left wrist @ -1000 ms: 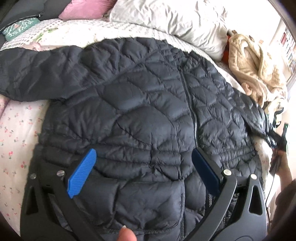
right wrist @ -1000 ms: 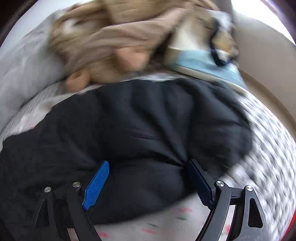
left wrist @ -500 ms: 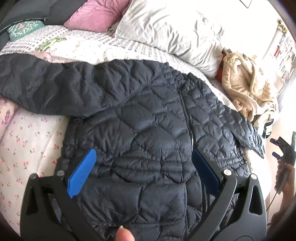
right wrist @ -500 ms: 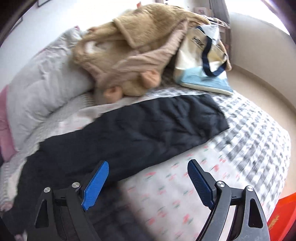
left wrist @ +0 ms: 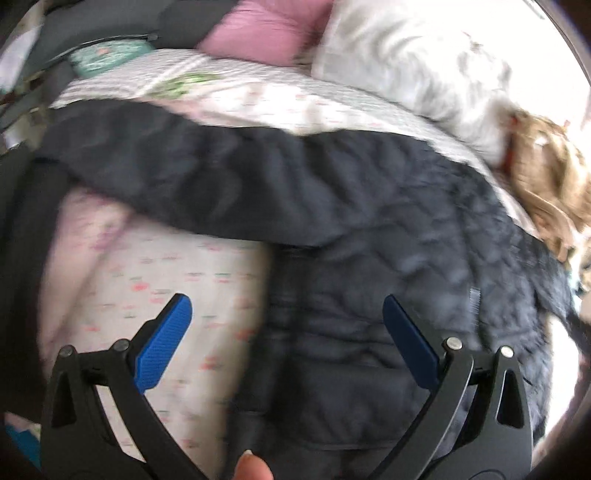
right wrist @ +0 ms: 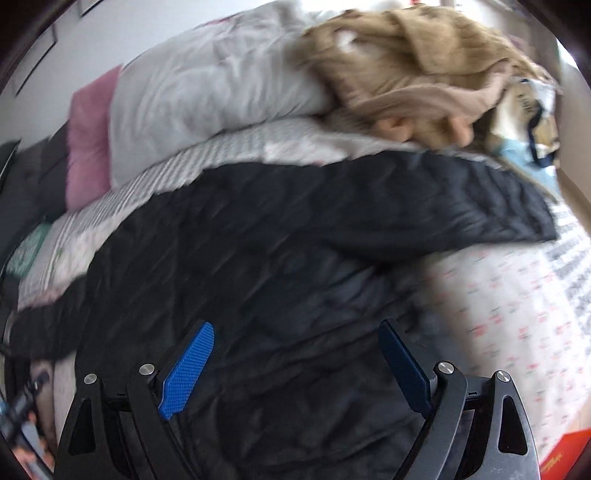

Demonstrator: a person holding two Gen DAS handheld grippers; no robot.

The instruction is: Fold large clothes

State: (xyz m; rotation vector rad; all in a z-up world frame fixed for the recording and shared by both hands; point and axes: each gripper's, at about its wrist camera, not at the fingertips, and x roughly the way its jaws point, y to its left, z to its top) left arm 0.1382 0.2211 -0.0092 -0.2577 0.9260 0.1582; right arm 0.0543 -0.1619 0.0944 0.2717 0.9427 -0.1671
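A black quilted puffer jacket (left wrist: 388, 266) lies spread flat on the flowered bedspread (left wrist: 177, 273), front up. Its left sleeve (left wrist: 177, 173) stretches toward the bed's left side. My left gripper (left wrist: 286, 310) hangs open above the jacket's left hem edge, nothing between its blue pads. In the right wrist view the same jacket (right wrist: 258, 258) fills the middle, its right sleeve (right wrist: 461, 199) reaching right. My right gripper (right wrist: 297, 334) hovers open over the jacket's body, jaws wide and holding nothing. Both views are blurred by motion.
A white pillow (left wrist: 406, 62) and a pink cushion (left wrist: 266, 29) lie at the head of the bed. A tan fleece garment (right wrist: 424, 62) and a tote bag (right wrist: 532, 122) are piled at the right. A fingertip (left wrist: 253, 469) shows at the bottom edge.
My left gripper slid left, from over the jacket's middle to its left hem. My right gripper swung left from the right sleeve's cuff to over the jacket's body.
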